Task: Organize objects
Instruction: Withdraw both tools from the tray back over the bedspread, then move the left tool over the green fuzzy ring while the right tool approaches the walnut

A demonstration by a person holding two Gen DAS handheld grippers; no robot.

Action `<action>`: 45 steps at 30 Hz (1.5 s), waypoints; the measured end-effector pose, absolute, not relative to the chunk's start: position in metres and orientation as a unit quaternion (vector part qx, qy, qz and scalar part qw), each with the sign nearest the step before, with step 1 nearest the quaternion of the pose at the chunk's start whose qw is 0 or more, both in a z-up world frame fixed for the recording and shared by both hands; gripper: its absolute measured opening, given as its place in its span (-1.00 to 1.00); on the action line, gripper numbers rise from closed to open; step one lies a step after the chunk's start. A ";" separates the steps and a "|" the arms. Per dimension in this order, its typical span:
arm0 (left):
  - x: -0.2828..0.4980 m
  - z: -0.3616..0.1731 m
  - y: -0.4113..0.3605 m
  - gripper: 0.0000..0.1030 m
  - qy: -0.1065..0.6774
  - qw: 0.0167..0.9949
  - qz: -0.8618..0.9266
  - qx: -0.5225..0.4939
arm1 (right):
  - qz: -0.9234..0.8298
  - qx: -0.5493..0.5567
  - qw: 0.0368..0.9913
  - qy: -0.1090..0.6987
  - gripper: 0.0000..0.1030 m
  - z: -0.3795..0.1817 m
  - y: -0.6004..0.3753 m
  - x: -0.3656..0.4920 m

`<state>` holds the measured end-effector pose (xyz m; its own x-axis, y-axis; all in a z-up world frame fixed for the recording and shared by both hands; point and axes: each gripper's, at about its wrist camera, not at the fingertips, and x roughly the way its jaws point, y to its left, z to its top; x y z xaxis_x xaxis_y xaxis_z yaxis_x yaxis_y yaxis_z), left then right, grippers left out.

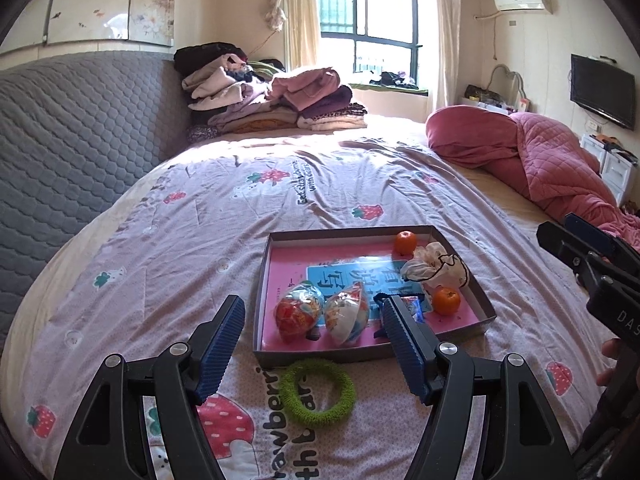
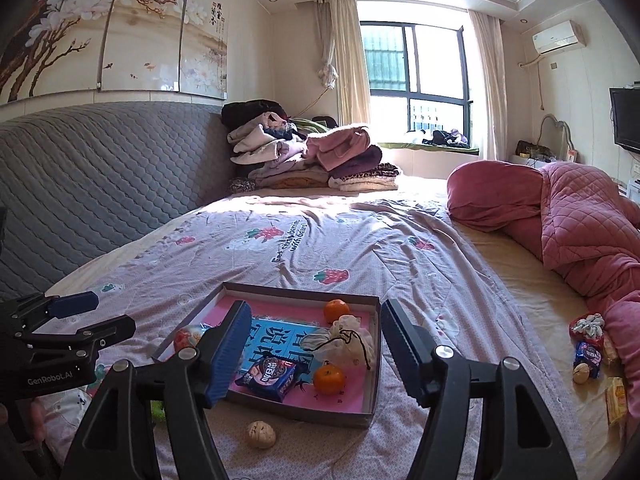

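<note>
Right gripper open, fingers empty above the box on the bed. Box holds two oranges, drawstring pouch, blue snack pack. Walnut on bed at its 6 o'clock.

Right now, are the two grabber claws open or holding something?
Left gripper: open, holding nothing.
Right gripper: open, holding nothing.
</note>
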<state>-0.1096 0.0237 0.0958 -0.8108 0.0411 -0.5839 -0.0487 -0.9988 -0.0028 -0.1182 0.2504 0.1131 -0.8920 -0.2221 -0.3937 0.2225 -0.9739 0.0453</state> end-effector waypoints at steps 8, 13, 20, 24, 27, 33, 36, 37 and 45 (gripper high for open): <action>-0.106 0.081 0.001 0.42 -0.010 0.008 0.948 -0.319 | -0.974 0.191 0.124 -0.007 0.32 0.111 0.246 -0.105; -0.104 0.075 -0.006 0.42 -0.014 0.003 0.946 -0.323 | -0.971 0.202 0.129 -0.003 0.32 0.104 0.241 -0.104; -0.105 0.065 -0.006 0.42 -0.009 0.004 0.942 -0.335 | -0.970 0.207 0.130 -0.004 0.33 0.099 0.239 -0.103; -0.108 0.056 -0.006 0.42 -0.010 0.006 0.937 -0.349 | -0.968 0.213 0.130 -0.003 0.33 0.096 0.237 -0.104; -0.109 0.051 -0.007 0.42 -0.010 0.005 0.934 -0.356 | -0.967 0.217 0.132 -0.006 0.33 0.094 0.237 -0.104; -0.109 0.045 -0.005 0.42 -0.008 0.005 0.931 -0.365 | -0.965 0.228 0.132 -0.004 0.33 0.088 0.235 -0.105; -0.109 0.043 -0.005 0.42 -0.007 0.005 0.929 -0.369 | -0.963 0.234 0.134 -0.001 0.33 0.084 0.233 -0.106; -0.109 0.043 -0.005 0.42 -0.007 0.006 0.929 -0.371 | -0.962 0.236 0.134 0.000 0.33 0.083 0.233 -0.106; -0.112 0.034 -0.006 0.42 -0.010 0.008 0.922 -0.387 | -0.958 0.253 0.135 0.005 0.33 0.073 0.229 -0.109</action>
